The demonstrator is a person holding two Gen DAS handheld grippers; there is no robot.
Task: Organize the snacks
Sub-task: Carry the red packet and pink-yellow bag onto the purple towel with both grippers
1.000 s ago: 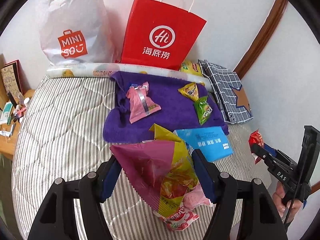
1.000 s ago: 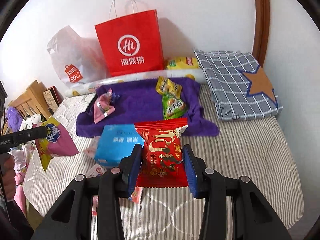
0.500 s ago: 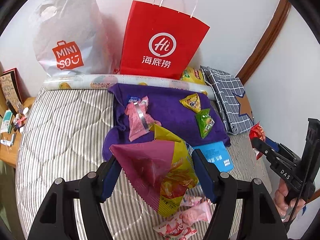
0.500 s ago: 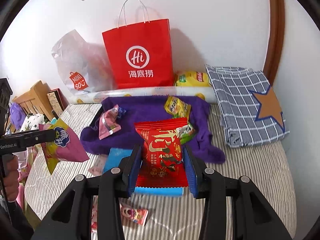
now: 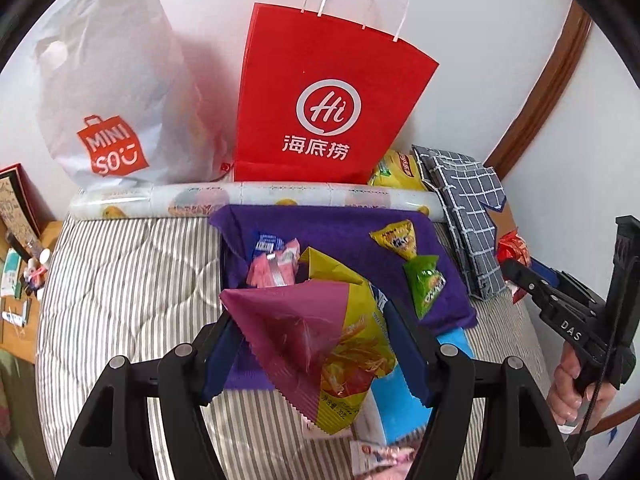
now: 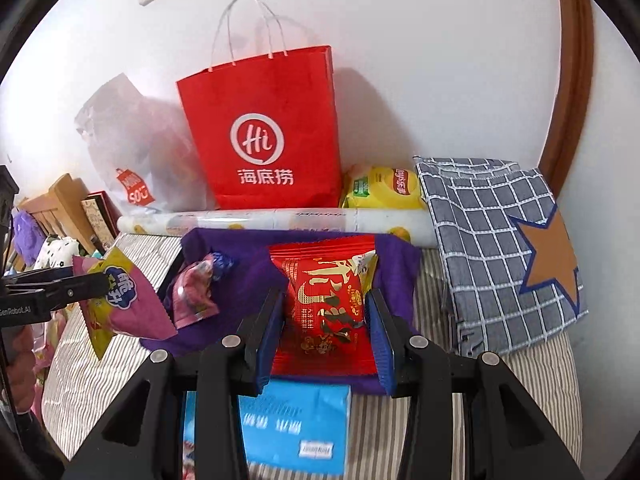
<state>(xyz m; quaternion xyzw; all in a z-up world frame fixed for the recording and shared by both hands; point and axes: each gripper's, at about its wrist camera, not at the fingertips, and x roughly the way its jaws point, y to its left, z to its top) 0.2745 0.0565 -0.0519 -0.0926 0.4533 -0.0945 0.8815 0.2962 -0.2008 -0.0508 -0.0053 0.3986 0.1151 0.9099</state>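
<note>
Both hands were loaded and over the bed (image 5: 120, 280)! The left tongs (image 5: 316, 344) were clamped on a purple-and-yellow chip packet (image 5: 320, 340), the blue pads pressing its sides, and it hung clear of the bedding, above the near edge of the purple cloth (image 5: 340, 232). The right tongs (image 6: 325, 330) were squeezed shut on a red snack packet (image 6: 324, 304), held upright over that same cloth, in front of the red paper bag (image 6: 264, 140) against the wall.

Progress check, as a judgement: roughly midway. Already lying on the purple cloth were a pink packet (image 5: 276, 268), a small yellow packet (image 5: 396, 240) and a green packet (image 5: 426, 284), so a collection had clearly begun there. The two packets in the tongs looked next in line, carried but not yet set down. Left over on the striped bed, nearer the camera, were a blue pack (image 6: 292, 424) and a few small pink-and-white sachets (image 5: 380, 454) at the bottom edge. A yellow crisp bag (image 6: 380, 188) sat behind the rolled sheet (image 6: 280, 218) beside the red bag, and whether it counted as sorted could not be told. The white shopping bag (image 5: 108, 92) stood at the back, its contents hidden
</note>
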